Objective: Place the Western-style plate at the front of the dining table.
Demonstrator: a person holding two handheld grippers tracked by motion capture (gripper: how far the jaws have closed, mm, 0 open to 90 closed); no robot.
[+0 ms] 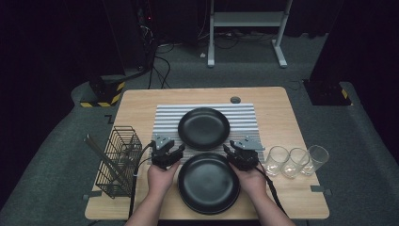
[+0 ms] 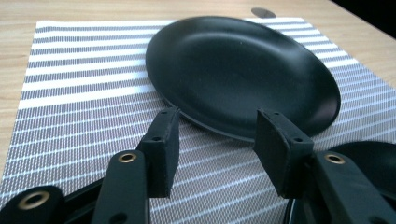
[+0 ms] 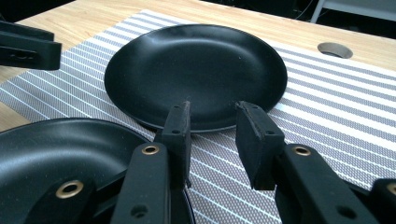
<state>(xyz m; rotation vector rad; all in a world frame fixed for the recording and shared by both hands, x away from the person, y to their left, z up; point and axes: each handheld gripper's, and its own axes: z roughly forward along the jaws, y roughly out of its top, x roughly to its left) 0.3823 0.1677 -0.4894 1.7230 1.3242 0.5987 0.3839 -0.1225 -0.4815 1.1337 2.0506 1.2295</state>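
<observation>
**Two hand-held grippers flanking the near plate**

I am looking down on the worktop (image 1: 282, 113) and finding parts of it hard to read. The near plate (image 1: 208, 182) is hanging a little over the front edge, and both gripper views are cutting it off at a corner. The wire rack (image 1: 120, 160) at the left is holding some long dark sticks, but I cannot tell what they are. Three glasses (image 1: 294, 161) are standing in a row at the right, apparently with nothing in them, though they are too small to be sure.

The far plate (image 1: 203, 128) is lying bare on the striped mat (image 1: 167, 117), just beyond the near one.

I am holding the left hand-held gripper (image 2: 217, 144) at the near plate's left rim, jaws wide apart with nothing between them. The right hand-held gripper (image 3: 212, 140) is sitting at the right rim, jaws narrower but still parted, gripping nothing.
</observation>
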